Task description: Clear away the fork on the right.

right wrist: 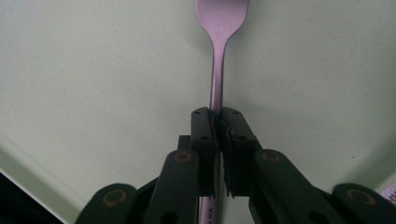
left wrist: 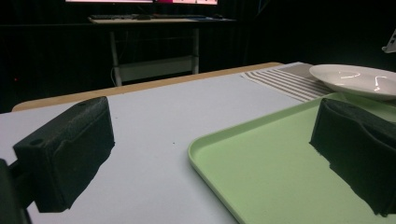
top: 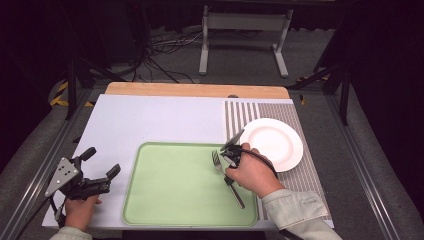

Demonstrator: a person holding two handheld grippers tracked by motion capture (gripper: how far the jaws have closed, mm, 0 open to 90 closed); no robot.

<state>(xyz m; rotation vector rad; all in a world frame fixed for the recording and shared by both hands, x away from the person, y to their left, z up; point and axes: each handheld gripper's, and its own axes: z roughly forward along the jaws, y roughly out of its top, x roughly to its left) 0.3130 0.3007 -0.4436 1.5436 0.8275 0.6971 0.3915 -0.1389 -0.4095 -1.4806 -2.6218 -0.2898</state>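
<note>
Fork [top: 227,177] on green tray [top: 170,200], plate [top: 280,145] empty

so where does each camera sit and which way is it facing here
high view: above the person's side, looking forward and down on tray; both hands, sleeves show.
left gripper view: on left gripper, facing level across the table; open jaws.
right gripper view: on right gripper, looking down; jaws shut on fork.
Shared: the tray, in all three views.

Pale green tray [top: 170,195], white plate [top: 280,142], grey-and-white striped mat [top: 240,115], silver fork [right wrist: 218,56], black hand-held gripper [right wrist: 218,135] jaws
</note>
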